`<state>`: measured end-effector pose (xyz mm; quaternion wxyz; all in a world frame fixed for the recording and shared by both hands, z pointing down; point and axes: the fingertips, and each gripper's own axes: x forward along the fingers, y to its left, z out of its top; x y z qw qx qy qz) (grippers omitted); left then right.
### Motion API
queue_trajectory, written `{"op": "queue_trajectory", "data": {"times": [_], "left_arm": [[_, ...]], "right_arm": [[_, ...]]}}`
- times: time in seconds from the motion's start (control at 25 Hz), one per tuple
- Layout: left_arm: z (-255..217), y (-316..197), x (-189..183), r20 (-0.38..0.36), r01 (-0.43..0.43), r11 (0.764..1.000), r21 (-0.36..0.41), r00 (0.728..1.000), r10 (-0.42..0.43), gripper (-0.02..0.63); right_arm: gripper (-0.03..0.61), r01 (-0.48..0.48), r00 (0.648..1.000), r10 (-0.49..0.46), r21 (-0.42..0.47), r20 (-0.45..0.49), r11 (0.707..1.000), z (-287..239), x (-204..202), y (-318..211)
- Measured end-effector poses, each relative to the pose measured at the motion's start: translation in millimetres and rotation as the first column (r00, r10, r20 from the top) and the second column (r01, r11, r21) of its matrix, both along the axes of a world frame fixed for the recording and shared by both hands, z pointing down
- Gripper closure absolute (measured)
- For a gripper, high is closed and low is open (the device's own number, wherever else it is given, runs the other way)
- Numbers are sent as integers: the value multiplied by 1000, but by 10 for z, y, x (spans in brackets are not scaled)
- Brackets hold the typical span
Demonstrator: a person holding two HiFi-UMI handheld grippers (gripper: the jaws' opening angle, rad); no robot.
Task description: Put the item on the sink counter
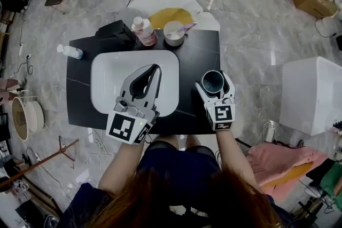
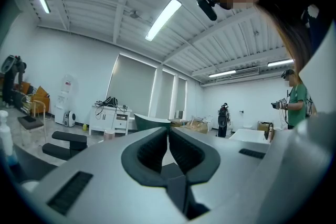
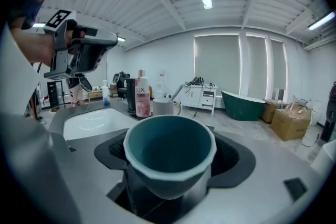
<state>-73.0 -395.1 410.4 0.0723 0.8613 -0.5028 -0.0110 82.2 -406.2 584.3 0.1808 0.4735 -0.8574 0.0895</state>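
A teal cup (image 1: 212, 82) sits upright between the jaws of my right gripper (image 1: 214, 80), which is shut on it over the right part of the black sink counter (image 1: 200, 48). In the right gripper view the cup (image 3: 169, 153) fills the gap between the dark pads, its mouth open and empty. I cannot tell whether its base touches the counter. My left gripper (image 1: 156, 68) hangs over the white basin (image 1: 104, 75) with its jaws shut on nothing. The left gripper view shows its tips (image 2: 168, 132) pressed together, aimed out into the room.
At the counter's back stand a pink bottle (image 1: 144, 31), a white mug (image 1: 174, 33) and a black box (image 1: 115, 33). A small clear bottle (image 1: 70, 51) lies at the left edge. A white tub (image 1: 315, 94) stands on the floor to the right.
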Motion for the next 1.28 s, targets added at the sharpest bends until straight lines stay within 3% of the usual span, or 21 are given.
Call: {"op": "queue_trajectory", "data": {"times": [0.28,0.52,0.6,0.76,0.96,1.28], "left_arm": [[-61,-25,72,-4,-13,1000,13,1000,13,586],[-237,-20,84,-10,-5,999,47,1000,6,586],[-330,-12,80,-11,1,998,64,1000,-1,586],[-541,-11,42,-10,28,995,98,1000,-27,586],[-805,-8,16,-6,55,989,135,998,-55,586],[-1089,115,19,-13,78,982,172,997,-77,586]], "right_arm": [[117,10,997,-8,-30,81,1000,-158,-3,23],[110,-18,979,8,47,203,999,-805,95,-26],[162,-39,972,15,94,236,995,-1092,184,-61],[364,-94,967,44,193,250,977,-1672,365,-105],[559,-150,966,80,277,248,949,-2277,494,-39],[563,-170,954,64,352,294,920,-2907,583,170]]}}
